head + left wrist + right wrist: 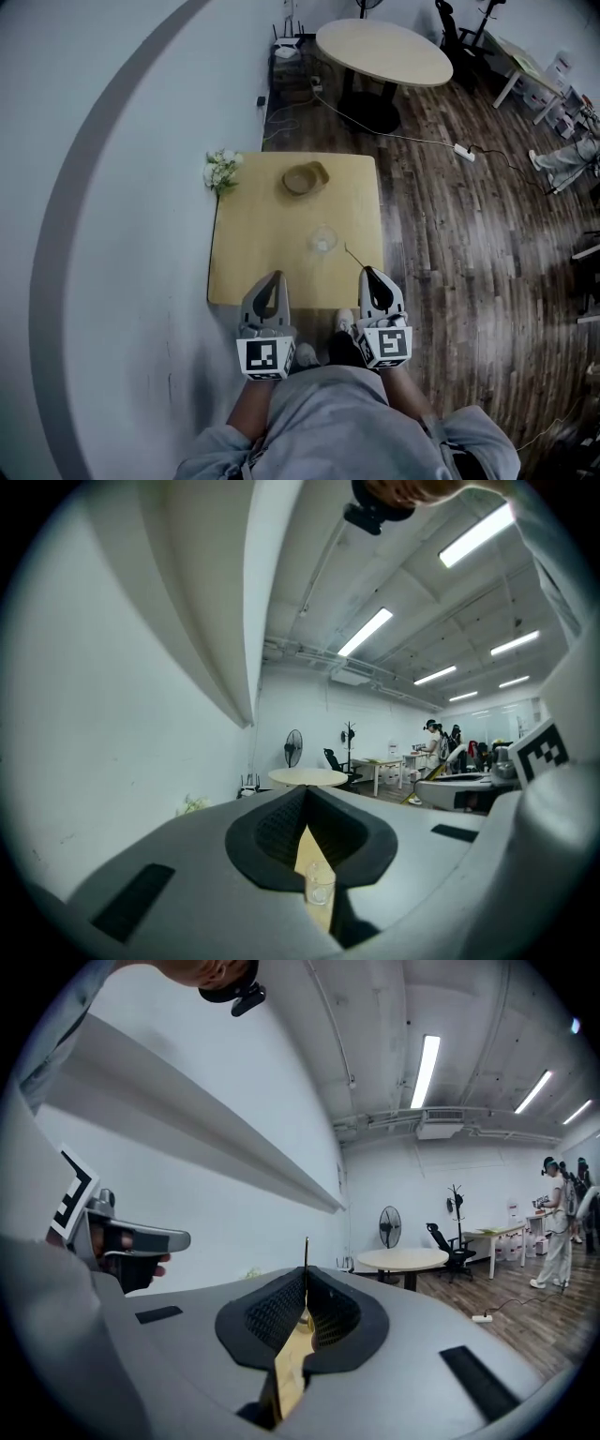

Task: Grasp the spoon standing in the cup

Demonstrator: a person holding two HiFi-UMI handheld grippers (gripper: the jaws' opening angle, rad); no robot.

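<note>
A clear glass cup stands near the middle of the small wooden table, with nothing visibly in it. My right gripper hovers over the table's near right corner, shut on a thin spoon whose slim end pokes out past the fingertips towards the cup. In the right gripper view the spoon rises as a thin rod from between the closed jaws. My left gripper sits at the near edge, jaws together and empty. Through its slit the cup shows just ahead.
A wooden bowl sits at the table's far side and a small bunch of white flowers at its far left corner. The white wall runs along the left. A round table and a power strip lie beyond.
</note>
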